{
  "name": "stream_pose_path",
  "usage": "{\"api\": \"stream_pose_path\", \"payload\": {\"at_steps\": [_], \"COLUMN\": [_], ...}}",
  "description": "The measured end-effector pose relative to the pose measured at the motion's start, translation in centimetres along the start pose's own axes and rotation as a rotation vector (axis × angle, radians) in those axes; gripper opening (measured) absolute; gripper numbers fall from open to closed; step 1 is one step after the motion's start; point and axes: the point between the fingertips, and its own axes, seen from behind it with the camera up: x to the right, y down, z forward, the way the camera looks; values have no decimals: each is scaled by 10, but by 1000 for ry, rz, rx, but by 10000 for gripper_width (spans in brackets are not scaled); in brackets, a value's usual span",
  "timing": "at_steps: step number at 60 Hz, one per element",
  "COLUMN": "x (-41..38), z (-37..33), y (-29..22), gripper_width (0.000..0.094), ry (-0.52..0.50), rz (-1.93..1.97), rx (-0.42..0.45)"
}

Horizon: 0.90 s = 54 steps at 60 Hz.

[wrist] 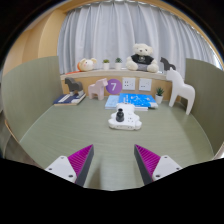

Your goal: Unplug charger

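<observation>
A white power strip [126, 123] lies on the green table [60, 130] well beyond my fingers, with a white charger [122, 116] plugged in on top; a black part shows at its upper end. My gripper [113, 160] is open and empty. Its two fingers with magenta pads [80, 159] stand wide apart, with bare table between them. The strip is far ahead of the fingertips, slightly to the right of the middle.
A shelf [120, 76] at the table's far edge holds a teddy bear [143, 56], small plants and figures. A purple sign with the number 7 [113, 87], a white horse figure [183, 88], a blue-white box [136, 101] and dark items [70, 98] stand behind the strip.
</observation>
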Motion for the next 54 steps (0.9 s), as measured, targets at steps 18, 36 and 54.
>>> {"api": "stream_pose_path", "payload": {"at_steps": [18,36,54], "x": [35,30,36], "z": [138,174,176], "y": [-70,-78,-80], "gripper_width": [763,121,55], "ry": [21,35,119], "rz": [3,6,142], "rx": [39,83,40]}}
